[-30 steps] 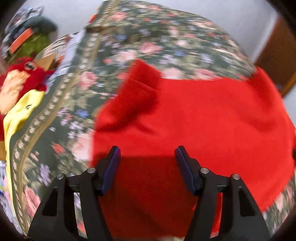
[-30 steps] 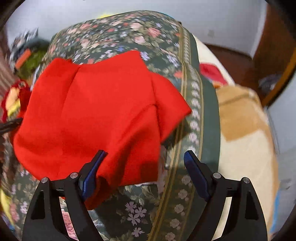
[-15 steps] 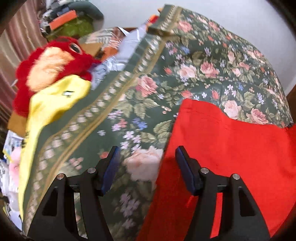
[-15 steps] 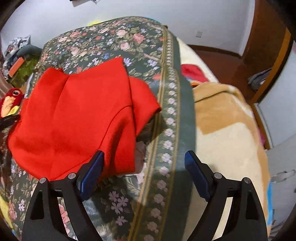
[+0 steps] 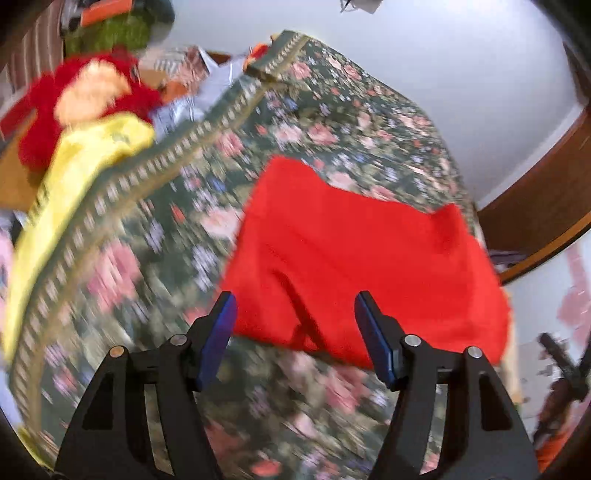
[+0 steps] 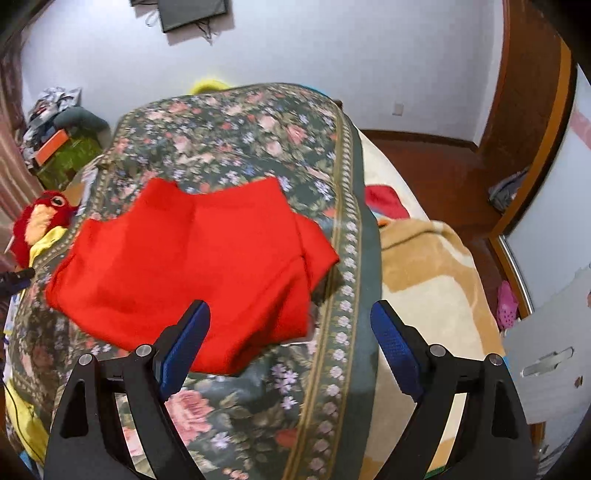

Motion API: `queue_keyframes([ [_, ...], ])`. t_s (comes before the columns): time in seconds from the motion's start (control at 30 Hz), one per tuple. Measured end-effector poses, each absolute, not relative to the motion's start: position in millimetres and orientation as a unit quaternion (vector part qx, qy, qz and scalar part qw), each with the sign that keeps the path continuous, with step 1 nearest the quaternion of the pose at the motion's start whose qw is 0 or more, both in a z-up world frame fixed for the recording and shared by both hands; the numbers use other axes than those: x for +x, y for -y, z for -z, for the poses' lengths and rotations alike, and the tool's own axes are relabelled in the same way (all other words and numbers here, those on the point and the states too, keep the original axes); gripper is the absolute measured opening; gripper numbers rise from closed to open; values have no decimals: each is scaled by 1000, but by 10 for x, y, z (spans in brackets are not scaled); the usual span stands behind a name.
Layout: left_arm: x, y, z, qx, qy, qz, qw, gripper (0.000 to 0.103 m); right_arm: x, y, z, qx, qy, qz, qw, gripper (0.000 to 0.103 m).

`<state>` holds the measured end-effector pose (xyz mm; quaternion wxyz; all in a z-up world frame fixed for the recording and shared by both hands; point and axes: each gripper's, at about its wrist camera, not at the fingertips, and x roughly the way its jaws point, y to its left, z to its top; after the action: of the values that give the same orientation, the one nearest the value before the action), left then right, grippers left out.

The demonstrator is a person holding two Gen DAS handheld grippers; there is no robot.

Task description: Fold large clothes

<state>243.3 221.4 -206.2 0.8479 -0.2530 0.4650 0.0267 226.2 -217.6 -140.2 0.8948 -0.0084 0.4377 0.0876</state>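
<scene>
Both of your grippers are empty right now. Your left gripper has its blue pads parted a fair way with nothing pinched between them; its jaws have just been opening a touch more, and the red garment only shows behind the gap, not clamped. Your right gripper is spread wider still, also just been easing open, with nothing in its grip: the near edge of the red garment sits past the left pad and floral bedspread fills the rest of the gap. The garment lies in a folded bundle on the bedspread, at about 12 o'clock from the left gripper and about 10 o'clock from the right one, with a flap sticking out toward the bedspread's patterned border. In the left wrist view the bedspread is badly motion-smeared, so the flower pattern is mush. At 10 o'clock there's a red plush toy on something yellow, both blurry. The right wrist view shows the toy at 9 o'clock and a tan blanket at 3 o'clock. I can't read any writing or labels anywhere. The dark frame on the wall is cut off at the top edge.
</scene>
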Motion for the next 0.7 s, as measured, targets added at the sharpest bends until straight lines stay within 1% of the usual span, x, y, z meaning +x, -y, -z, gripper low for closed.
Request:
queue_keyframes([
  [0.27,2332,-2087,2544,-392,-467,43,791,65,2222,1947,1408,-10,-438,-115,891,87],
  [0.5,2397,-2277,2942,-514,-428,22,743,65,2285,1756,1497,-23,-448,-128,884,87],
  [0.6,2469,-2329,3051,-524,-421,9,740,64,2333,1668,1524,-34,-449,-133,883,87],
  [0.7,2574,-2359,3087,-517,-411,-6,751,59,2398,1565,1555,-40,-450,-141,881,87],
])
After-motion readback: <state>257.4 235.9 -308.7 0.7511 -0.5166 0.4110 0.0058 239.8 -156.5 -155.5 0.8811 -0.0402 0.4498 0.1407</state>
